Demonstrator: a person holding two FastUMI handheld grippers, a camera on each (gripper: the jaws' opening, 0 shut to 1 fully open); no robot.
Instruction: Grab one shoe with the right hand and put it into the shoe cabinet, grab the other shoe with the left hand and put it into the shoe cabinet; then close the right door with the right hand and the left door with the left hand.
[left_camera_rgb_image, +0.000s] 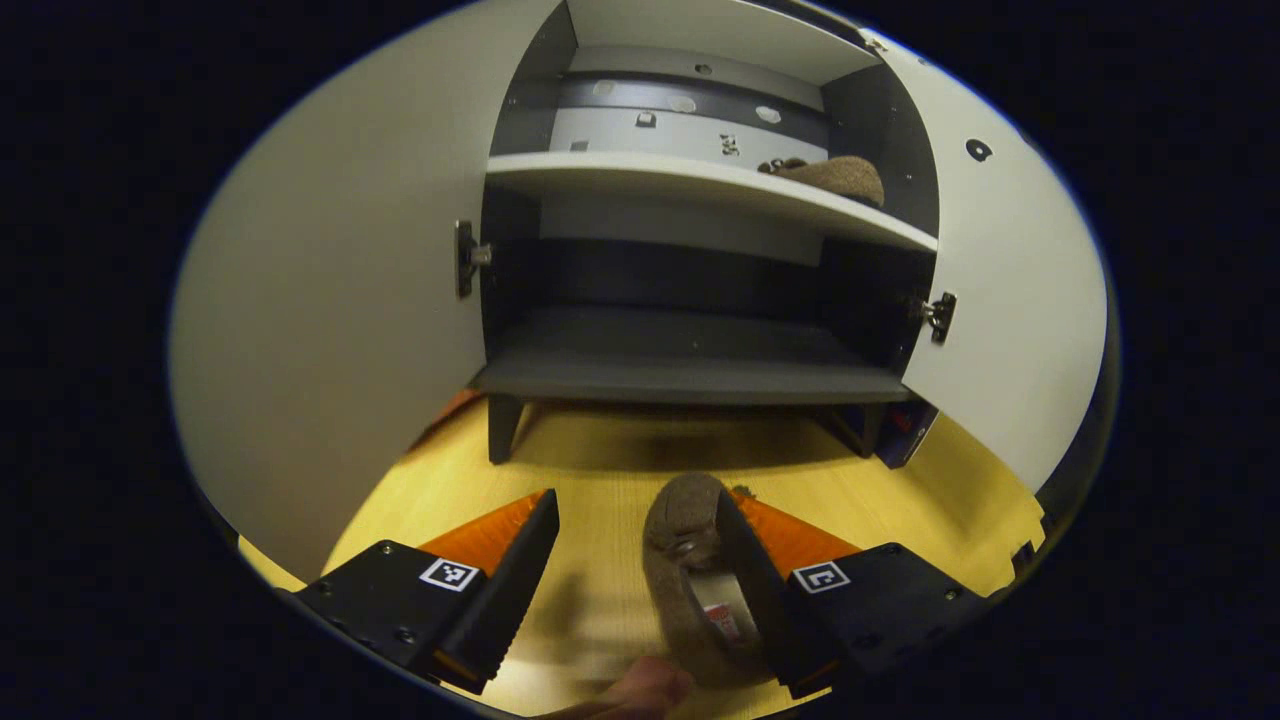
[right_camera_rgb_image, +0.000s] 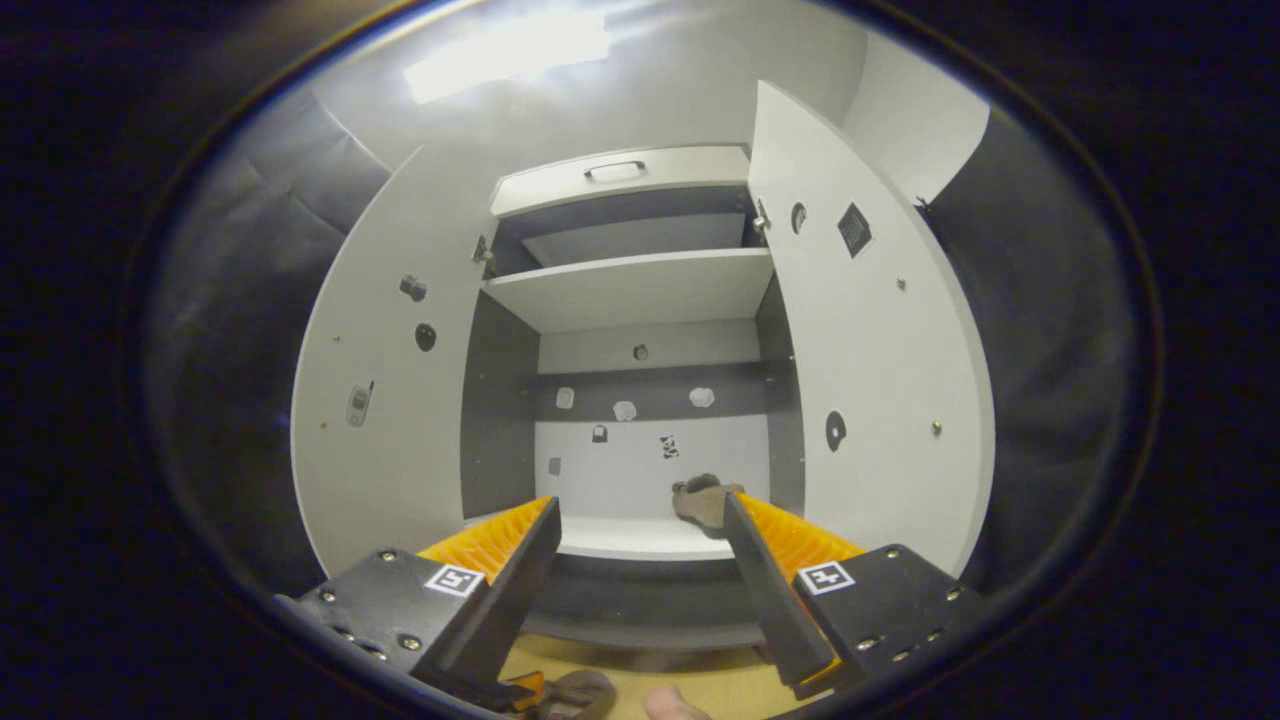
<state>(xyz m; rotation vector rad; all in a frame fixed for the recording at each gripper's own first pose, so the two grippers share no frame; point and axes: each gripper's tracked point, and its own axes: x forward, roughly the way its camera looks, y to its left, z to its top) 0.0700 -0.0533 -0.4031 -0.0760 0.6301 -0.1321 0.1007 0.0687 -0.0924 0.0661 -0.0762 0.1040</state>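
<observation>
The shoe cabinet stands with both doors swung wide. One brown shoe lies at the right end of its middle shelf; the right gripper view has this shoe just past its right fingertip. The second brown shoe rests on the yellow floor in front of the cabinet. My left gripper is open around it, low over the floor, and the shoe lies against the right finger, well clear of the left one. My right gripper is open and holds nothing, facing the shelves.
The left door and right door flank the opening. The bottom shelf is bare. A drawer with a handle tops the cabinet. Part of a hand shows at the lower edge. Dark booth walls stand on both sides.
</observation>
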